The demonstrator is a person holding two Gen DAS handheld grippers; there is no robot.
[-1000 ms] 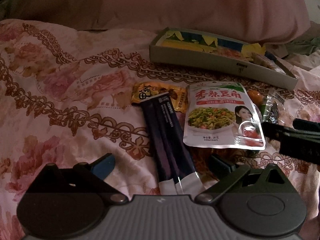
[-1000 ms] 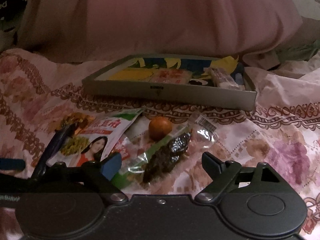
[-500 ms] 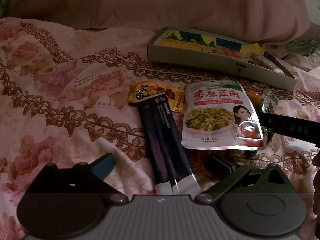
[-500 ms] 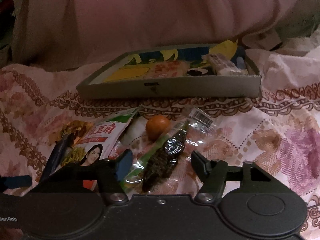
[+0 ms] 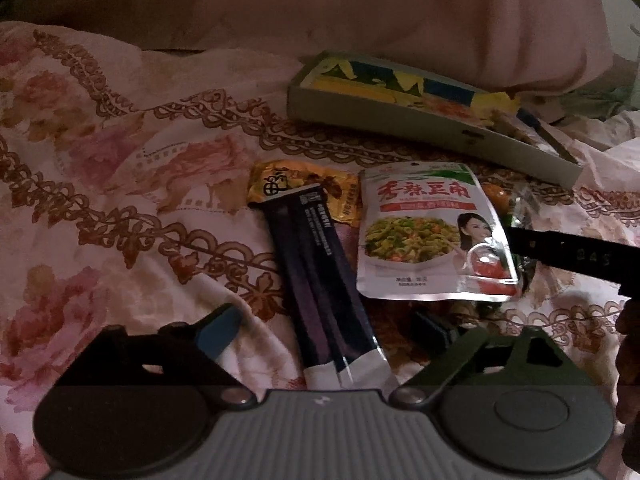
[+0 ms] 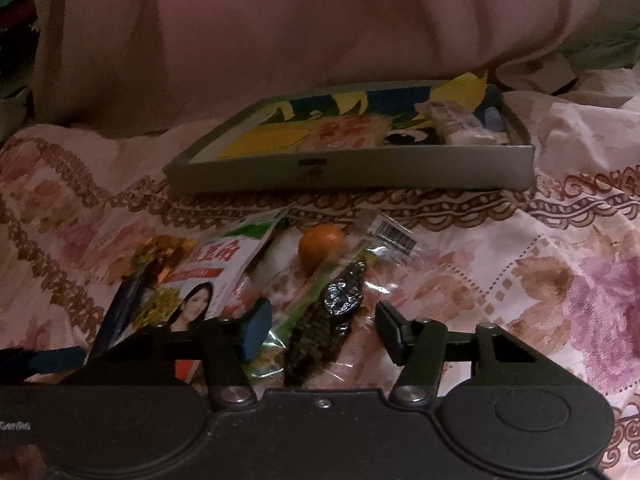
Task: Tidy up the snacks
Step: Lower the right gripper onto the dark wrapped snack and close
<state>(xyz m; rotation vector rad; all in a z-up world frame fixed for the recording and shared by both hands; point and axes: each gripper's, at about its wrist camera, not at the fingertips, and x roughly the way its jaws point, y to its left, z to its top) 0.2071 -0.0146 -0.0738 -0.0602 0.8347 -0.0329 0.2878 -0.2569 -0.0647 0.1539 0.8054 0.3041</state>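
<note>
**Snacks spread on a bed, both grippers closing over them**

Underneath everything, a pink floral-patterned bedspread [image 5: 120,184], with a plain pink quilt [image 6: 280,40] heaped behind. Farther back on the spread, a shallow grey cardboard box lid with a yellow-and-blue printed inside [image 6: 360,168], holding a small pale wrapped snack [image 6: 456,124] near its right end. In front of the lid, a loose cluster of snacks: a white pouch with red lettering and a green-vegetable photo [image 5: 428,232]; just left of it, two long dark purple stick sachets with white ends [image 5: 324,284] lying partly over a crinkled golden-yellow packet [image 5: 296,188]. Right of the pouch, a clear wrapper with green edge holding dark dried pieces [image 6: 332,312], and beside it a small round orange fruit [image 6: 322,246].

Left gripper [image 5: 332,332] closing, fingers either side of the stick sachets' white ends, not yet pressing. Right gripper [image 6: 320,328] closing, half-spread around the clear wrapper, pads apart from it.
</note>
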